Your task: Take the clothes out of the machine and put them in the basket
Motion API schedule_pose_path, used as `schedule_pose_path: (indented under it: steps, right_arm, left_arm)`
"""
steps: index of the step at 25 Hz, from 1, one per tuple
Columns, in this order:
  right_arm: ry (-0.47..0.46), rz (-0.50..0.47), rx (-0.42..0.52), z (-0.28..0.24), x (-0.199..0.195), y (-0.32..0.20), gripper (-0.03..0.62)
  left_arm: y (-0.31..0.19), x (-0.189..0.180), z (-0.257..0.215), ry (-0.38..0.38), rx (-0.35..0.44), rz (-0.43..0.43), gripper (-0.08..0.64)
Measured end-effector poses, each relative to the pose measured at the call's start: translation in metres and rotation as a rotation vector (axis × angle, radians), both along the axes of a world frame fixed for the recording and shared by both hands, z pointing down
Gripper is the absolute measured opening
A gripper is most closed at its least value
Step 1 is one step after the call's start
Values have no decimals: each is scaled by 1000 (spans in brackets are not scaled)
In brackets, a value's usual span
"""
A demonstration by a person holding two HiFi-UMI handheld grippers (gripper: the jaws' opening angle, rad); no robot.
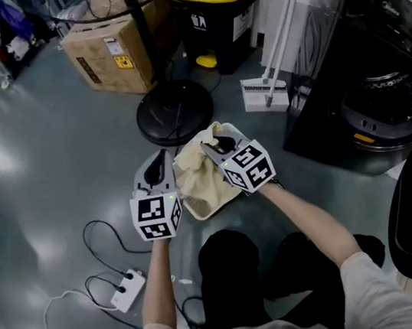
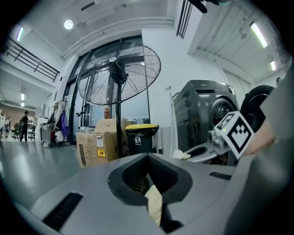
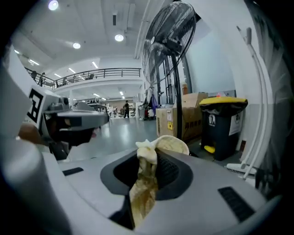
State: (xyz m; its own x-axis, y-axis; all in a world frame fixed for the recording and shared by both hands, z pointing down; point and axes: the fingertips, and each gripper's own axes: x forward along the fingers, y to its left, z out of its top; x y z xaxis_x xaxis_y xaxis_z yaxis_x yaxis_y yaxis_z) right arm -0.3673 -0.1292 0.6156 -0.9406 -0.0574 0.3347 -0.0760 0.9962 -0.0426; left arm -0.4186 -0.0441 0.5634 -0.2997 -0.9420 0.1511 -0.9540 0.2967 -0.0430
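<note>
Grey floor (image 1: 40, 147) filled the left of the head view, with the washing machine (image 1: 386, 104) open at the right edge. At frame centre, a cream cloth (image 1: 199, 182) hung between both tools. The left gripper (image 1: 162, 159) had its jaws closed on one corner. The right gripper (image 1: 214, 151) was clamped nearly shut on a bunched fold, just below the fan base (image 1: 174, 112).

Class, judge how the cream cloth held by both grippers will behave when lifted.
Probably floppy: the cream cloth sags and bunches between the left gripper and right gripper. Likely light, as small pinches carry it.
</note>
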Motion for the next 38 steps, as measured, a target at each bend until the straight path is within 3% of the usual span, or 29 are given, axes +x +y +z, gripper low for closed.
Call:
schedule_pose_path:
  steps: [7, 14, 22, 24, 27, 28, 32, 38]
  right_arm:
    - [109, -30, -35, 97, -17, 4, 92]
    - [306, -17, -72, 194, -10, 20, 107]
    - [492, -46, -122, 250, 11, 39, 134]
    - [513, -64, -135, 253, 15, 42, 185]
    - [468, -99, -123, 242, 14, 42, 318]
    - [430, -110, -102, 235, 13, 40, 332]
    - [268, -127, 1, 193, 11, 27, 336]
    - [150, -27, 80, 128, 13, -28, 316]
  left_arm:
    - [-3, 6, 23, 37, -34, 2, 18]
    - [3, 1, 36, 57, -54, -9, 18]
    - [0, 3, 48, 70, -62, -2, 18]
    - [0, 4, 49, 74, -61, 1, 18]
    - [-3, 5, 49, 76, -56, 5, 18]
    - [-4, 5, 50, 76, -56, 8, 18]
    - [-5, 5, 55, 85, -55, 13, 18]
    - [-9, 4, 61, 101, -48, 17, 18]
